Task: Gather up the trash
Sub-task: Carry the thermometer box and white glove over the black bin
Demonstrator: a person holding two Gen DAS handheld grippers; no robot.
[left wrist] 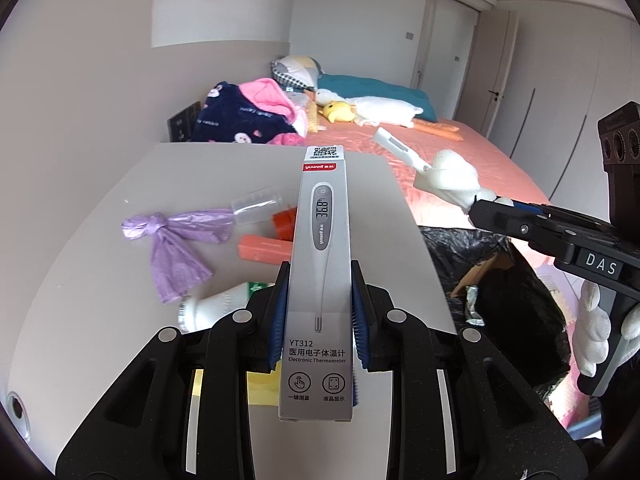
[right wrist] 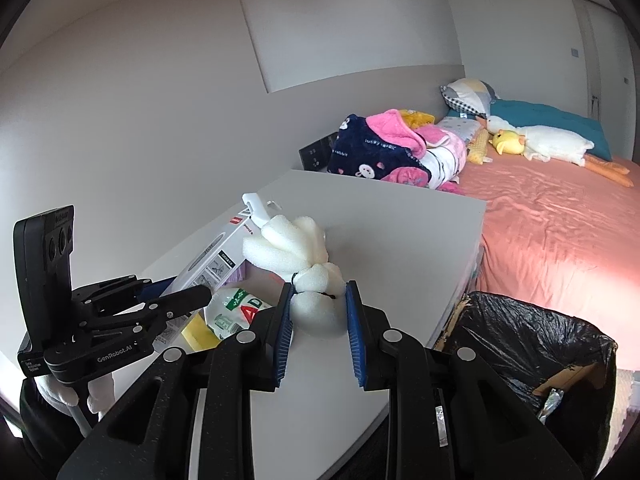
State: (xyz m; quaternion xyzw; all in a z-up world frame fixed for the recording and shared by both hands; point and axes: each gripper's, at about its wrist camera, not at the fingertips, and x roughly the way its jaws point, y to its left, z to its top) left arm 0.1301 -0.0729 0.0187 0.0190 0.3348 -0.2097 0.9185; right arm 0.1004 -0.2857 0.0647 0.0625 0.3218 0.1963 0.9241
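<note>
My left gripper [left wrist: 319, 276] is shut on a grey thermometer box [left wrist: 320, 248], which it holds upright above the white table [left wrist: 100, 280]. In the right wrist view the same box [right wrist: 212, 256] sticks out of that gripper [right wrist: 188, 294] at the left. My right gripper [right wrist: 319, 294] is shut on a white foam sponge brush [right wrist: 296, 256] with a white plastic handle [right wrist: 256, 208]. From the left wrist view the right gripper [left wrist: 478, 210] carries the sponge [left wrist: 452, 178] over the gap between table and bed. A bin lined with a black bag [right wrist: 532, 344] stands right of the table.
On the table lie a knotted purple bag [left wrist: 172, 240], a clear plastic cup [left wrist: 256, 208], an orange box [left wrist: 264, 248], a white bottle [left wrist: 216, 308] and a yellow sponge [right wrist: 198, 334]. Foil wrappers [left wrist: 472, 308] lie in the bin. A pink bed [right wrist: 560, 232] with blankets and plush toys lies beyond.
</note>
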